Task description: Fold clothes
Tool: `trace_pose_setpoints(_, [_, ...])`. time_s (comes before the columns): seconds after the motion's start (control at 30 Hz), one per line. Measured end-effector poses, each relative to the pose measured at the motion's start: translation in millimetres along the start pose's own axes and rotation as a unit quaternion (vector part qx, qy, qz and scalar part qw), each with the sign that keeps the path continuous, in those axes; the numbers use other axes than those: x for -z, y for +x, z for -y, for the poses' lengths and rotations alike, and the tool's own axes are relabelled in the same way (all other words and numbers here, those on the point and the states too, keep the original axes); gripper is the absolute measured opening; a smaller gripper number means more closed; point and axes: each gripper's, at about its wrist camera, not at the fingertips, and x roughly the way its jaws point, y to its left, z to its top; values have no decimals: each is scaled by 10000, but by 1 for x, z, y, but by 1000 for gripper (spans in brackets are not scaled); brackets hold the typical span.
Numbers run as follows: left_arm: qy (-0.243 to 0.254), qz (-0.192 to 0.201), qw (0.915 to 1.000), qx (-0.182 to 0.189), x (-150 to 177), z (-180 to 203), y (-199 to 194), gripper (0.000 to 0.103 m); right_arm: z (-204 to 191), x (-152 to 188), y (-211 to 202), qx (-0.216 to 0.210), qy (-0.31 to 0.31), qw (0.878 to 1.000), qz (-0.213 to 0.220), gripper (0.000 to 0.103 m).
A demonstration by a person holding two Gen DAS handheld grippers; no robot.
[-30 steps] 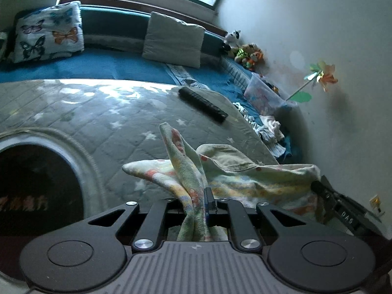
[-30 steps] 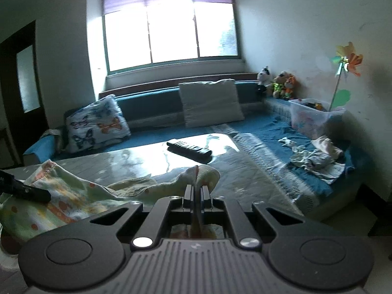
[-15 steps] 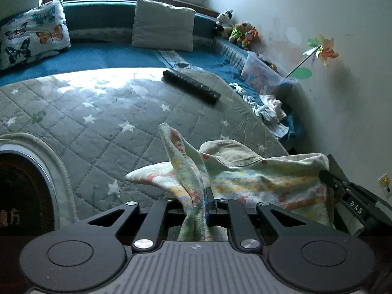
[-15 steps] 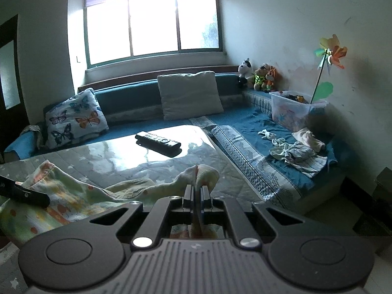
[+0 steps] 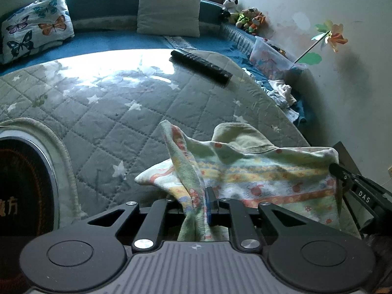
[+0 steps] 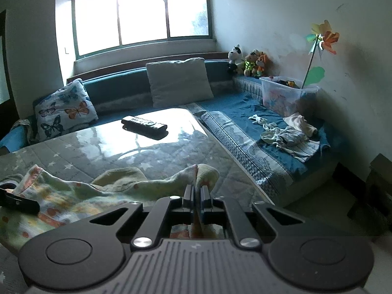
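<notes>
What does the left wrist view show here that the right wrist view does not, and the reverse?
Left wrist only: a dark round opening in the quilted surface, and the right gripper's fingertip at the cloth's far corner. Right wrist only: the window, and the left gripper's fingertip. Both: the printed cloth pinched in the jaws, the remote, the butterfly cushion, the pinwheel.

Both views sit just behind their own fingers, close over the quilted table [image 5: 137, 122]. The left wrist view tilts steeply down onto it, toward the right wall. The right wrist view looks flatter, toward the window [image 6: 142, 12]. Both share the remote [image 5: 201, 67], sofa cushions and the patterned cloth [image 5: 257, 169].
</notes>
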Motion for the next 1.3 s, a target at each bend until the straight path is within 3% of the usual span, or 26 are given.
trace_pose_setpoints(0.37, [26,-150,9998,-110,12,-9,8,18,5,9,9,115,59,9997,-193,8])
trace_pose_setpoints(0.43, [31,-164,9998,-145,14,-10,8,22,5,11,8,139,67,9997,-200,11])
trace_pose_setpoints(0.53, [81,-123,9996,-256,15,-10,6,40,5,13,5,123,93,9997,-200,22])
trace_pose_setpoints(0.57, [109,-97,9994,-301,16,-11,4,45,3,14,2,87,88,9997,-194,24])
trace_pose_setpoints(0.7, [137,-47,9991,-399,19,-15,1,51,-9,19,-4,-185,12,9996,-223,34])
trace_pose_setpoints(1.0, [346,121,9980,-520,30,-14,-11,62,-53,39,-13,-991,-328,9938,-395,39])
trace_pose_setpoints(1.3, [771,332,9944,-641,46,-6,-21,67,-81,62,-17,-1127,-785,9893,-483,39])
